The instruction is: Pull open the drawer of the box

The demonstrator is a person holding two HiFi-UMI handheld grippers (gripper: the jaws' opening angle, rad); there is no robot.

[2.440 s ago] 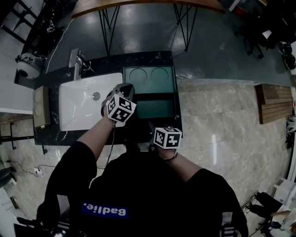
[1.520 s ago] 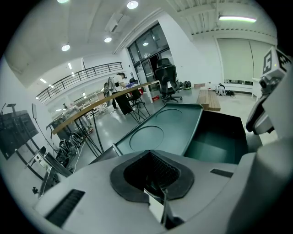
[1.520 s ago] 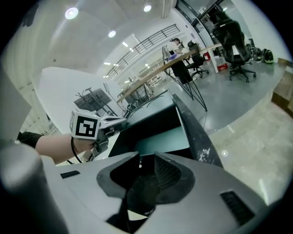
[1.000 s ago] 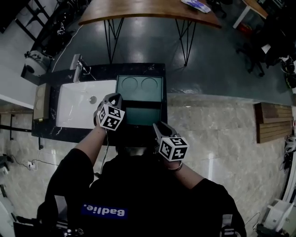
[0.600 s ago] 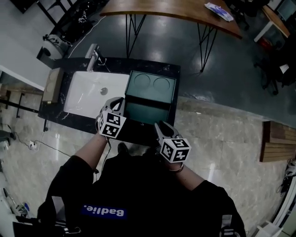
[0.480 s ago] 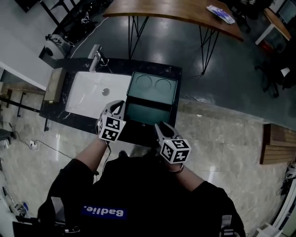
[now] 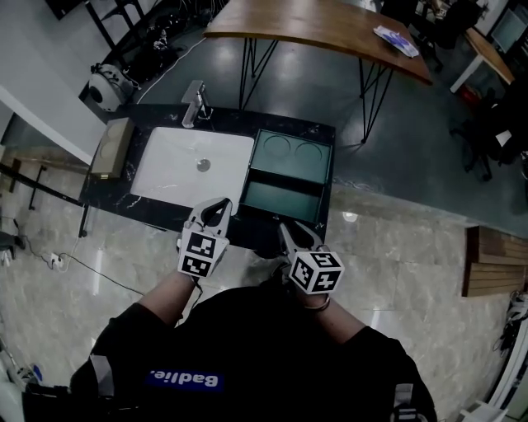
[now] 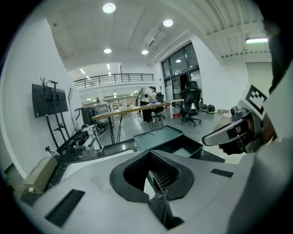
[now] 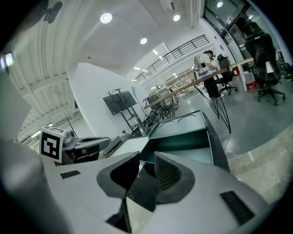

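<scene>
Item: dark teal box (image 7: 294, 153), rectangular, matte, standing on a black marbled counter (image 7: 165, 120).
Location: right end of the counter, just beside the white sink (image 7: 177, 169), on its right.
Top face: flat, with two round recesses side by side along the far edge.
Drawer (image 7: 279, 200): pulled out of the box on the side facing the person. Dark walls, paler teal floor. Its front reaches close to the counter's near edge.
Same item, left gripper view: box top (image 8: 158, 135) ahead and right of the jaws, open drawer (image 8: 183, 149) nearer the camera.
Same item, right gripper view: box top (image 9: 183, 125) straight ahead, drawer floor (image 9: 192, 154) below it.
Left gripper (image 7: 219, 206) (image 8: 149, 160): over the counter's front edge near the sink corner, well left of the drawer. Fingers a little spread, narrow gap, nothing pinched.
Right gripper (image 7: 290, 232) (image 9: 146, 155): just short of the drawer front. Fingers clearly spread, only counter and drawer seen through the gap.
Other fixtures: faucet (image 7: 195, 103) behind the sink; wooden table (image 7: 313, 25) beyond the counter.
</scene>
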